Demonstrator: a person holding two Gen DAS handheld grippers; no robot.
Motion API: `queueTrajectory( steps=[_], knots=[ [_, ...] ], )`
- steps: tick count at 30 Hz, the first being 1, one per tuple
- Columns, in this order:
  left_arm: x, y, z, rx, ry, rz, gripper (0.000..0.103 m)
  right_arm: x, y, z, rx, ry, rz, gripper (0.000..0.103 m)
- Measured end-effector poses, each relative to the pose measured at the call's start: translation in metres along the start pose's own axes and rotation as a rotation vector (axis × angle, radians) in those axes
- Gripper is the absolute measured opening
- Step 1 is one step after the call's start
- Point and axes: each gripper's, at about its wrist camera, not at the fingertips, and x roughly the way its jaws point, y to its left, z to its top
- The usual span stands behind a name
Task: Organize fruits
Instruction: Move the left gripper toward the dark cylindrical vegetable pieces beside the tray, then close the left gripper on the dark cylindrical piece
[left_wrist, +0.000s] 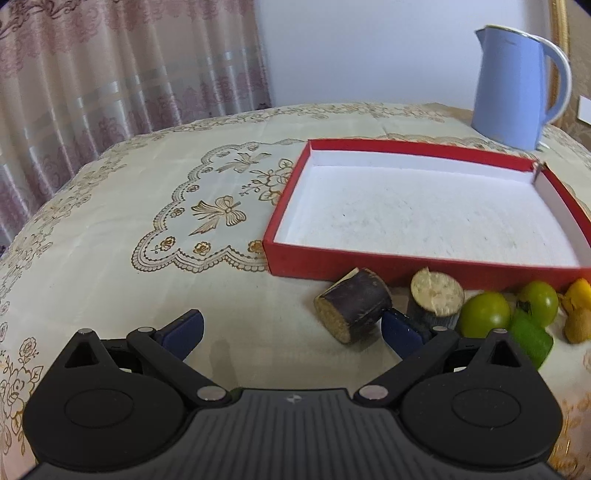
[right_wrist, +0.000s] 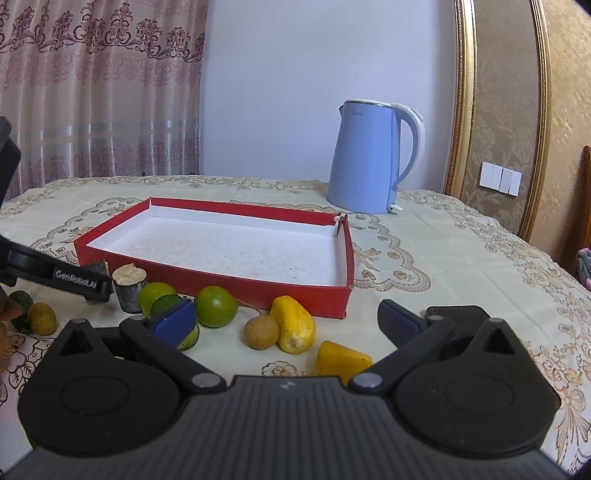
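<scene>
**Two wide grippers, a crowded row of fruit**

Nothing is in the box (right_wrist: 221, 251) yet; its white floor is bare. All the fruit lies on the cloth (left_wrist: 110, 258) along the box's near wall. Both tools stand wide and hold nothing. The left gripper (left_wrist: 291, 328) is low at the left end of the row, its right finger just beside the dark cane piece (left_wrist: 352, 308) that lies on its side, with the upright stub (left_wrist: 436, 297) close behind. The right gripper (right_wrist: 286, 319) hangs over the yellow pieces (right_wrist: 295, 323) and the small brown fruit (right_wrist: 261, 331), with the limes (right_wrist: 216, 305) near its left finger.

I'd worry most about crowding. The pieces sit touching or nearly so, and a wide finger coming down could nudge a neighbour. The limes and the brown fruit are round and would likely roll off across the cloth. The lying cane could roll too if pinched off-centre. The two tools work close together; they might knock one another. The kettle (right_wrist: 369, 158) behind the box looks safely apart.
</scene>
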Motion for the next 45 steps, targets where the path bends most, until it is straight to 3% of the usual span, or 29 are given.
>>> queueTrajectory(
  steps=[18, 27, 30, 37, 45],
  knots=[
    [0.012, -0.006, 0.001, -0.04, 0.032, 0.07, 0.103, 0.013, -0.029, -0.01, 0.079, 0.062, -0.003, 0.103],
    [0.005, 0.034, -0.005, -0.189, 0.07, -0.016, 0.103, 0.015, -0.027, -0.011, 0.078, 0.061, 0.007, 0.103],
    [0.004, 0.037, 0.0, -0.227, 0.068, -0.083, 0.103, 0.014, -0.026, -0.011, 0.078, 0.064, 0.012, 0.103],
    [0.012, 0.014, 0.006, -0.096, 0.028, -0.062, 0.103, 0.01, -0.027, -0.01, 0.079, 0.055, 0.009, 0.103],
    [0.022, 0.016, 0.008, -0.047, 0.031, -0.086, 0.103, 0.01, -0.026, -0.011, 0.079, 0.061, 0.011, 0.103]
  ],
)
